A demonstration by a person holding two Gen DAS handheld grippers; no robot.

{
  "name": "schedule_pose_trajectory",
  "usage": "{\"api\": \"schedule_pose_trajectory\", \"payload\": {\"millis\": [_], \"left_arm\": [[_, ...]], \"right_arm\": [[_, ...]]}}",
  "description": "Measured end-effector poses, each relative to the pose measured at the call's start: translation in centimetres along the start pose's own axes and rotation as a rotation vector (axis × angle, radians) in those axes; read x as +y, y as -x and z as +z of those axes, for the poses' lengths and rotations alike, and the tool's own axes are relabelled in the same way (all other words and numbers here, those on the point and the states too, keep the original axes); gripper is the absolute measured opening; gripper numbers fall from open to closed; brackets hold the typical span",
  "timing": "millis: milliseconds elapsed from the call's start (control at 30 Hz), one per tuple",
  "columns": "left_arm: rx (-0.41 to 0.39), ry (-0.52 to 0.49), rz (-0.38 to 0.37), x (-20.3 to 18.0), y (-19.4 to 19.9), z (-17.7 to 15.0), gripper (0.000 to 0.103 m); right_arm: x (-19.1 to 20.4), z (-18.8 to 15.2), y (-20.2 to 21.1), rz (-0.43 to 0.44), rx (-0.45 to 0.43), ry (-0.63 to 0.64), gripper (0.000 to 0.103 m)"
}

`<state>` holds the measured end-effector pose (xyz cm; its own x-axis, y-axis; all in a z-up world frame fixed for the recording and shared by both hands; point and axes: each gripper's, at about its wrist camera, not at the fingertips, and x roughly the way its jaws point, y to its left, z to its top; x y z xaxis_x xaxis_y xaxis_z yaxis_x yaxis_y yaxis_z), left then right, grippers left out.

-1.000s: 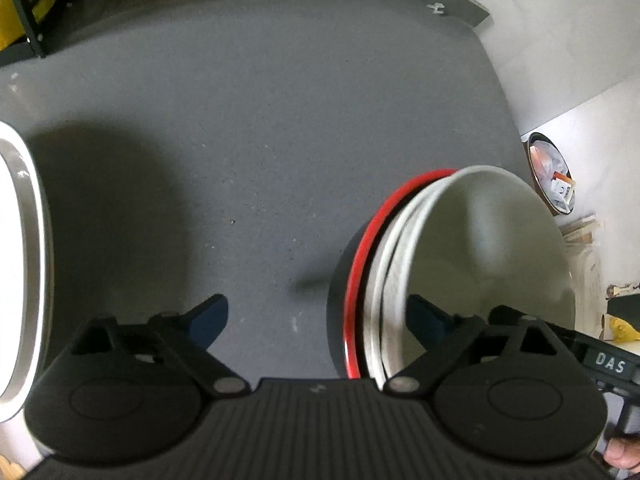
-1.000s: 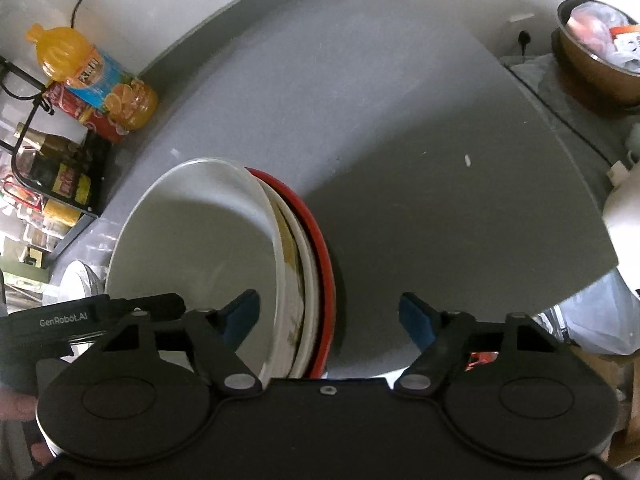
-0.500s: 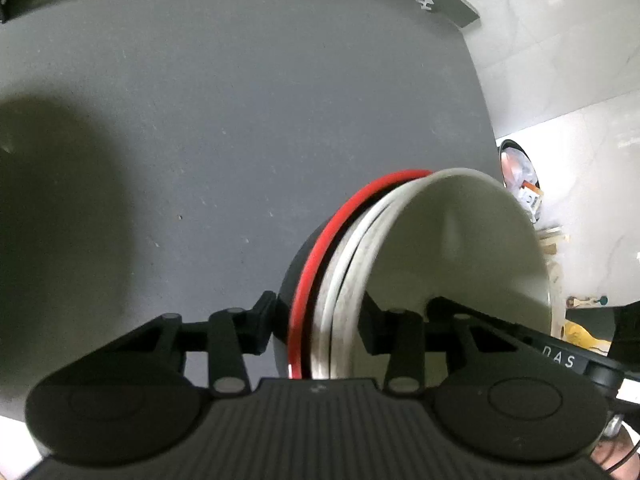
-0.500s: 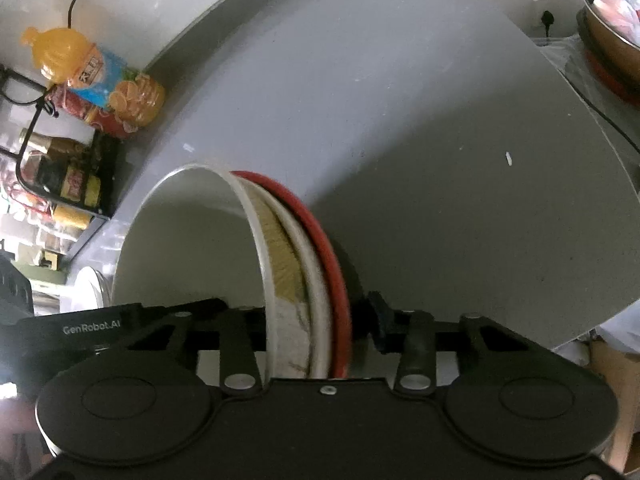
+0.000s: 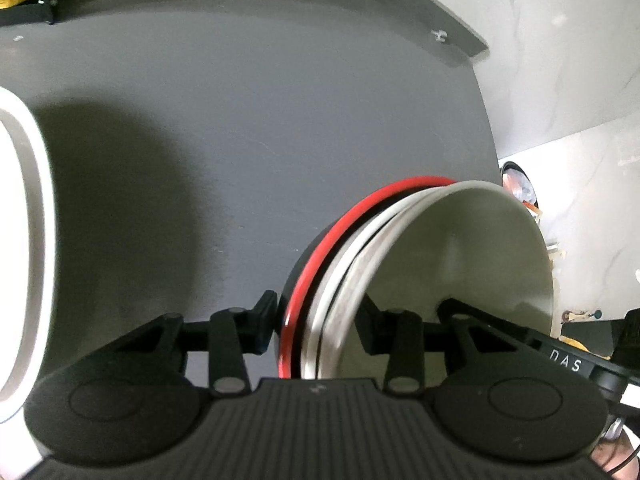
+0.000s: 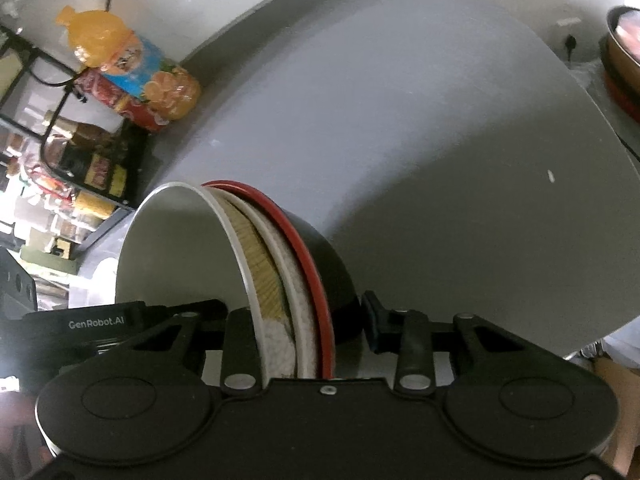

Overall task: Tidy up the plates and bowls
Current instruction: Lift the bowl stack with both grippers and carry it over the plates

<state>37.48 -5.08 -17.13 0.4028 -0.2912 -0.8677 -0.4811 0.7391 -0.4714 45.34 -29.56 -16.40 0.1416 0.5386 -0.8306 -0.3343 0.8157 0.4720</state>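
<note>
Left wrist view: the left gripper [image 5: 316, 330] is clamped on the rim of a stack of nested bowls [image 5: 452, 264]. One finger [image 5: 266, 322] presses the black outer wall just beside the red rim [image 5: 320, 256]; the other sits inside the innermost white bowl. The stack is tilted on edge, mouth facing right, over the grey table [image 5: 260, 120].

Nesting order, outside in: black bowl with red rim, then white rims, then the pale white bowl on the inside.

Far left of this view: the edge of a white plate [image 5: 28, 240] on the table, well apart from the stack. A dark shadow lies on the table between them.

Right wrist view: the right gripper [image 6: 296, 326] is closed on the same stack [image 6: 180, 248] from the opposite side. One finger [image 6: 374, 324] bears on the black bowl's outer wall [image 6: 332, 260]; the other is inside the white bowl. A layer with a yellowish pattern [image 6: 260, 264] shows between the white rims.

The other gripper's body, labelled "GenRobot.AI" [image 6: 96, 323], shows at the left, inside the bowl's mouth.

Background: an orange drink bottle [image 6: 132, 68] at the table's far left edge, beside a black wire rack of bottles [image 6: 80, 148]. A metal bowl [image 6: 624, 52] sits off the table at the right.
</note>
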Motion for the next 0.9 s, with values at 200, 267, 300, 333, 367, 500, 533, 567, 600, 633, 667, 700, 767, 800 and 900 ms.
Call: {"api": "schedule_pose_trajectory", "payload": {"millis": [200,267,300,333,367,500,533,567,600,633,667,700,767,800,900], "left_arm": [[-0.038,0.020,0.013,2.0,3.3,-0.2,0.040],[-0.049,0.027,0.015,2.8,4.5,-0.2,0.040],[-0.059,0.028,0.017,3.1,5.0,-0.2,0.040],[-0.066,0.030,0.021,3.1,5.2,0.0,0.040],[-0.073,0.032,0.026,3.3,5.8,0.0,0.040],[-0.095,0.047,0.035,4.6,7.8,-0.2,0.040],[-0.101,0.054,0.035,5.1,8.3,-0.3,0.040],[-0.106,0.059,0.036,5.3,8.7,-0.4,0.040],[-0.111,0.064,0.037,5.7,9.2,-0.5,0.040],[-0.118,0.068,0.037,6.1,9.7,-0.6,0.040],[-0.125,0.073,0.037,6.4,10.1,-0.7,0.040],[-0.130,0.079,0.037,6.8,10.5,-0.8,0.040],[-0.137,0.089,0.040,7.8,11.5,-1.3,0.040],[-0.141,0.095,0.042,8.4,12.1,-1.7,0.040],[-0.150,0.107,0.047,9.5,13.0,-2.0,0.040]], "right_arm": [[3.4,0.0,0.2,0.019,-0.006,0.052,0.035],[4.6,0.0,0.2,0.027,-0.008,0.067,0.035],[5.2,-0.1,0.2,0.034,-0.010,0.075,0.035],[5.7,-0.1,0.2,0.038,-0.011,0.080,0.035],[6.3,-0.1,0.1,0.043,-0.010,0.084,0.035],[8.7,-0.3,0.0,0.053,-0.013,0.110,0.035],[9.3,-0.3,0.0,0.055,-0.014,0.116,0.035],[9.8,-0.4,0.0,0.058,-0.013,0.122,0.035],[10.3,-0.5,-0.1,0.060,-0.012,0.127,0.035],[10.8,-0.6,-0.1,0.065,-0.011,0.134,0.035],[11.4,-0.7,-0.1,0.069,-0.011,0.141,0.035],[11.9,-0.8,-0.2,0.073,-0.011,0.148,0.035],[12.9,-1.0,-0.3,0.079,-0.009,0.154,0.035],[13.4,-1.2,-0.4,0.082,-0.007,0.156,0.035],[14.7,-1.6,-0.7,0.089,-0.001,0.157,0.035]]}}
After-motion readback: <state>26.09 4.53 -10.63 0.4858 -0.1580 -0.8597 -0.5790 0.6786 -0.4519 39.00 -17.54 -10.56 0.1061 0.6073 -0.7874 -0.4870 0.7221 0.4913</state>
